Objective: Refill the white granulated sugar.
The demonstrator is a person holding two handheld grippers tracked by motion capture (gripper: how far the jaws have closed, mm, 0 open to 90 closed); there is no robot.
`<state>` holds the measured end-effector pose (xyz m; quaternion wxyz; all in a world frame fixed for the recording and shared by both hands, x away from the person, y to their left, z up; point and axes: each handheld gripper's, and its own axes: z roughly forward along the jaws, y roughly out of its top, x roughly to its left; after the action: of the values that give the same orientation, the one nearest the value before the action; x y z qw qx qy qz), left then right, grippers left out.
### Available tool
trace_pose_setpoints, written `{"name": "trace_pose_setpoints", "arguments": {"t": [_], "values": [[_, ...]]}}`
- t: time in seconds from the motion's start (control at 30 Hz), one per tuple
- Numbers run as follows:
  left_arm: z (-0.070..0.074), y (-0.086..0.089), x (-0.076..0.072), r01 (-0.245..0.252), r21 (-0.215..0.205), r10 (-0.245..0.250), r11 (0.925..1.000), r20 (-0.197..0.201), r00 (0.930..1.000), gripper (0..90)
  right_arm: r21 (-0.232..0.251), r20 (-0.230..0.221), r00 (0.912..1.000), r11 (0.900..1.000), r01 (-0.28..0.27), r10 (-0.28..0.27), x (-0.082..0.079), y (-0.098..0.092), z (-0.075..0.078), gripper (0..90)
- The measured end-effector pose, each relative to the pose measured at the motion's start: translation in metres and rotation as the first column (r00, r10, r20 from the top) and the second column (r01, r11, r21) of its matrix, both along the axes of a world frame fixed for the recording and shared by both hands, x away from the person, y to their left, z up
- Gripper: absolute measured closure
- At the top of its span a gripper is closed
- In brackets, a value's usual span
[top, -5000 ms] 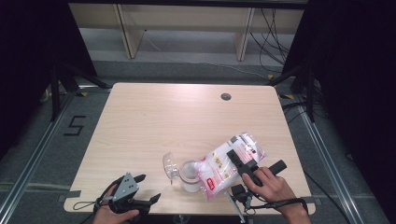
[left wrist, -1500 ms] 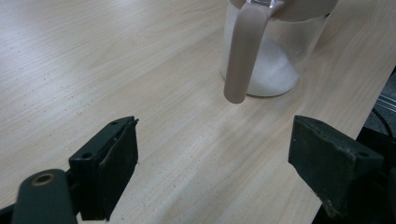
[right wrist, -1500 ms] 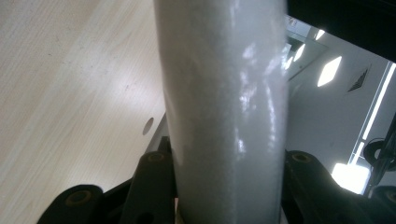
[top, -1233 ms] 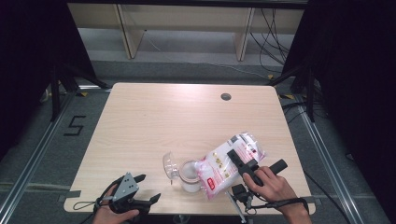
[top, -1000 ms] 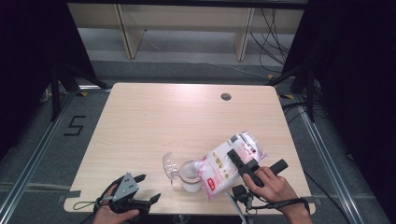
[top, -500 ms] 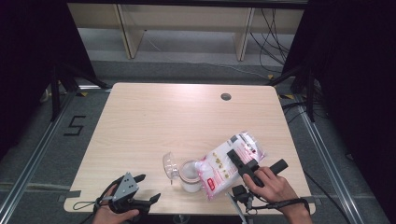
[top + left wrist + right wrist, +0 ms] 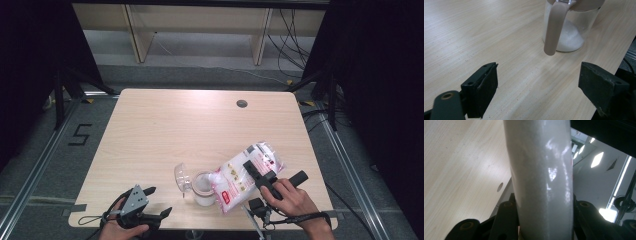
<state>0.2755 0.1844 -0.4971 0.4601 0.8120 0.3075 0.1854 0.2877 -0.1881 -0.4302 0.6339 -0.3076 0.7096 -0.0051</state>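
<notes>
High view entry: right claw is clamping a white refill bag, tilting it with its long axis slanting down-left, mouth over the open glass jar near the bench front edge. Left claw is resting released, left of the jar, farther off, gripping nothing.

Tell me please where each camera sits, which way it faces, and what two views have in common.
High view: above the person's side, looking forward and down on the table; both hands, left tool and right tool show.
Left gripper view: on the left tool, looking level along open jaws at the jar of white grains.
Right gripper view: on the right tool, looking along jaws clamped on the bag.
Shared: the jar in the high and left gripper views; the bag in the high and right gripper views.
</notes>
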Motion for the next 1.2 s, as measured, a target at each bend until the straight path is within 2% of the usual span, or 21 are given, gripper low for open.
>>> {"name": "trace_pose_setpoints", "arguments": {"t": [0.13,0.17,0.33,0.4,0.5,0.6,0.67,1.2], "values": [[0.0,0.0,0.0001,0.0,-0.001,0.0,1.0,0.0,1.0,15.5,0.009,-0.003,1.0,1.0,0.001,-0.001,0.0001,-0.0004,-0.0007,68.4],[0.0,0.0,0.0,0.0,-0.001,0.0,1.0,0.0,1.0,15.5,-0.009,-0.002,0.9999,1.0,-0.013,0.013,0.0011,0.0008,0.0003,68.4],[0.0,0.0001,0.0001,0.001,0.001,-0.001,1.0,0.001,1.0,15.5,-0.001,-0.012,0.9999,1.0,-0.005,0.005,0.0017,0.0002,-0.0008,68.8],[0.0,0.0,0.0001,0.001,0.002,-0.001,1.0,0.001,1.0,15.5,0.018,-0.024,0.9996,1.0,0.015,-0.015,0.0013,-0.0009,-0.0021,68.9],[0.0,0.0,0.0,0.001,0.001,-0.001,1.0,0.0,1.0,15.5,0.006,-0.027,0.9996,1.0,0.009,-0.009,0.0025,-0.0004,-0.0022,69.2],[-0.0002,0.0,0.0001,0.001,0.0,-0.001,1.0,-0.001,1.0,15.6,0.015,-0.021,0.9996,1.0,0.016,-0.016,0.0013,-0.0008,-0.0019,69.3],[-0.0001,-0.0001,0.0001,0.001,0.001,-0.001,1.0,0.0,1.0,15.5,-0.002,-0.014,0.9999,1.0,0.005,-0.005,0.002,0.0002,0.0001,69.4],[-0.0003,-0.0002,0.0001,0.0,-0.001,0.0,1.0,-0.002,1.0,15.5,-0.016,-0.005,1.0,1.0,0.0,0.0,0.003,0.0012,0.0009,69.6]]}}
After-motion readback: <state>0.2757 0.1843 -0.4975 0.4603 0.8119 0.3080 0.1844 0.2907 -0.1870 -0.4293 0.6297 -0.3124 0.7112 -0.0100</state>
